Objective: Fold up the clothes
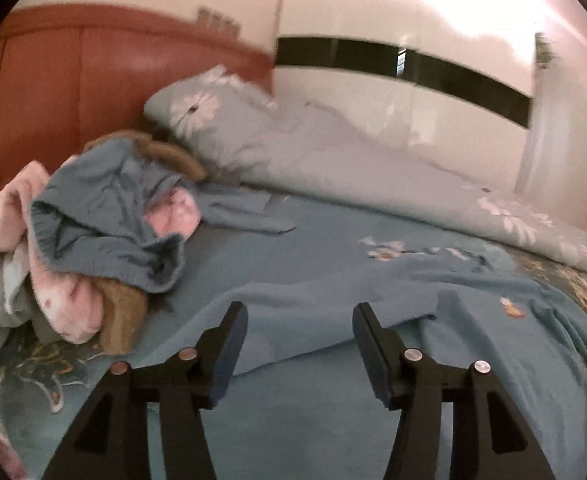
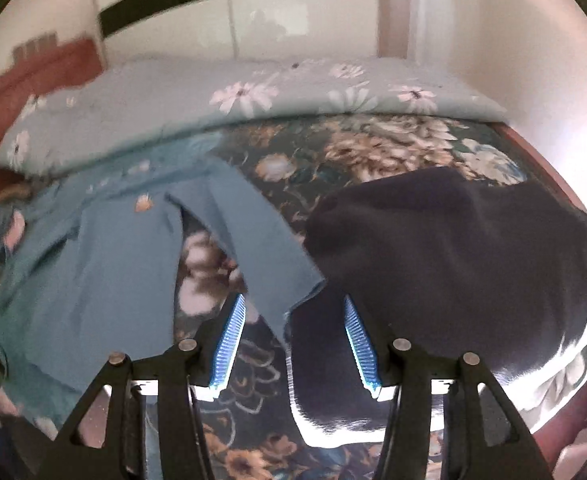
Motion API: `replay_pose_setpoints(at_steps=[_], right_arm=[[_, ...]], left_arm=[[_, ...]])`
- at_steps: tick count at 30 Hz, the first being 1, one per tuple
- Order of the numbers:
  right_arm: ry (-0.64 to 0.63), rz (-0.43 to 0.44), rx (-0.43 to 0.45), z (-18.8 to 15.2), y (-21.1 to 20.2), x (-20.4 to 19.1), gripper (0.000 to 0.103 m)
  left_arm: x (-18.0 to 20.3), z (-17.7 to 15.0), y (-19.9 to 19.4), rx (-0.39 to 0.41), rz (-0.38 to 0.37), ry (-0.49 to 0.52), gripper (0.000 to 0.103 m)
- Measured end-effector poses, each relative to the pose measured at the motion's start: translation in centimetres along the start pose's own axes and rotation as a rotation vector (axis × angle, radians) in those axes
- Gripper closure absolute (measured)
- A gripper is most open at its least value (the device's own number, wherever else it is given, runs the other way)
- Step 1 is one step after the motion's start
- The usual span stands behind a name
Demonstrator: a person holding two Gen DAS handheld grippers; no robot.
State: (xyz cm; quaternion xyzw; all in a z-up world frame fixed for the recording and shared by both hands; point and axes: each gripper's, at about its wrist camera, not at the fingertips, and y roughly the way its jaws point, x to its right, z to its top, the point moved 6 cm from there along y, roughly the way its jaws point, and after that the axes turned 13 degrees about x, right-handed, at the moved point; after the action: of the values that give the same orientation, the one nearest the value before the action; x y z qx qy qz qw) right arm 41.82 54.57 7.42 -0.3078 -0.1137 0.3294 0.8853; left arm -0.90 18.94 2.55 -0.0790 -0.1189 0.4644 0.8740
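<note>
Both sets of jaws stand wide apart with nothing between them: the left gripper (image 1: 299, 316) hovers low over the body of a flat-spread blue long-sleeved knit top with small floral embroidery (image 1: 333, 300), while the right gripper (image 2: 293, 312), its ribbed pads glowing blue, frames the cuff end of that top's right-hand sleeve (image 2: 269, 256), which angles away from the body and ends touching or just overlapping a dark navy folded garment (image 2: 453, 248) — the blur leaves the exact contact unclear. The blue top lies across the dark floral-patterned bedsheet (image 2: 353, 156), with a strip of sheet showing between sleeve and body. Beyond the left gripper, a jumbled heap of blue-grey knit, pink fleece and brown plush clothing (image 1: 105, 224) sits by the reddish-brown padded headboard (image 1: 93, 80), and a pale blue daisy-print quilt (image 1: 373, 160) is bunched along the far side of the bed before a white wardrobe with a black band (image 1: 413, 68). The step in hand appears to be the blue top's sleeve — judging by the right gripper's placement, the next move would call for closing on the cuff's thin edge without pinching the sheet or the navy garment beneath, then carrying it inward over the body, the left gripper steadying the cloth against sliding.
</note>
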Motion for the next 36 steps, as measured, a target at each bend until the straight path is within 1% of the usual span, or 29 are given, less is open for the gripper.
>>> replay_pose_setpoints(at_steps=[3, 5, 8, 10, 11, 12, 13, 14, 16, 18, 23, 27, 31, 33, 36], right_arm=[[-0.041, -0.037, -0.04, -0.4, 1.4, -0.7, 0.05], [-0.051, -0.05, -0.056, -0.6, 2.2, -1.0, 0.05], [-0.026, -0.075, -0.068, -0.5, 3.0, -1.3, 0.05], [-0.005, -0.049, -0.054, -0.1, 3.3, -2.1, 0.05], [-0.001, -0.035, -0.054, 0.0, 3.6, -2.4, 0.052], [0.002, -0.029, -0.063, 0.0, 3.9, -2.7, 0.068], [0.003, -0.036, -0.077, -0.1, 4.2, -2.8, 0.081], [0.001, -0.052, -0.091, -0.2, 4.6, -2.9, 0.102], [-0.001, -0.096, -0.09, -0.2, 4.7, -2.8, 0.102], [0.002, -0.107, -0.067, 0.5, 4.3, -2.5, 0.102], [-0.029, -0.131, 0.029, 4.1, 2.2, -1.6, 0.102], [-0.057, -0.152, 0.093, 7.7, 1.7, -1.2, 0.102], [-0.077, -0.211, 0.162, 13.0, 2.9, 0.0, 0.102], [-0.109, -0.277, 0.179, 15.6, 4.3, 1.2, 0.102], [-0.107, -0.371, 0.158, 17.2, 6.7, 3.9, 0.102]], left_arm=[[0.2, 0.2, -1.8, 0.068, -0.109, -0.043, 0.044], [0.1, 1.3, -2.4, 0.096, -0.159, -0.06, 0.042], [0.1, 1.6, -2.3, 0.09, -0.163, -0.035, 0.041], [-0.2, 1.4, -2.0, 0.055, -0.172, -0.076, 0.041], [-0.3, 1.3, -1.8, 0.036, -0.177, -0.098, 0.041], [-0.7, 1.3, -1.8, 0.027, -0.184, -0.126, 0.041], [-1.0, 1.4, -1.9, 0.02, -0.192, -0.154, 0.041], [-1.5, 1.3, -1.9, 0.015, -0.19, -0.173, 0.04], [-2.4, 1.1, -1.9, 0.006, -0.183, -0.21, 0.038], [-3.2, 0.8, -1.7, -0.005, -0.18, -0.259, 0.038], [-5.2, 0.2, -1.2, -0.029, -0.177, -0.377, 0.038], [-6.0, -0.2, -0.9, -0.039, -0.163, -0.402, 0.038], [-6.3, -0.5, -0.7, -0.054, -0.146, -0.4, 0.038], [-6.4, -0.7, -0.6, -0.062, -0.137, -0.399, 0.038], [-6.5, -1.0, -0.4, -0.074, -0.125, -0.397, 0.038]])
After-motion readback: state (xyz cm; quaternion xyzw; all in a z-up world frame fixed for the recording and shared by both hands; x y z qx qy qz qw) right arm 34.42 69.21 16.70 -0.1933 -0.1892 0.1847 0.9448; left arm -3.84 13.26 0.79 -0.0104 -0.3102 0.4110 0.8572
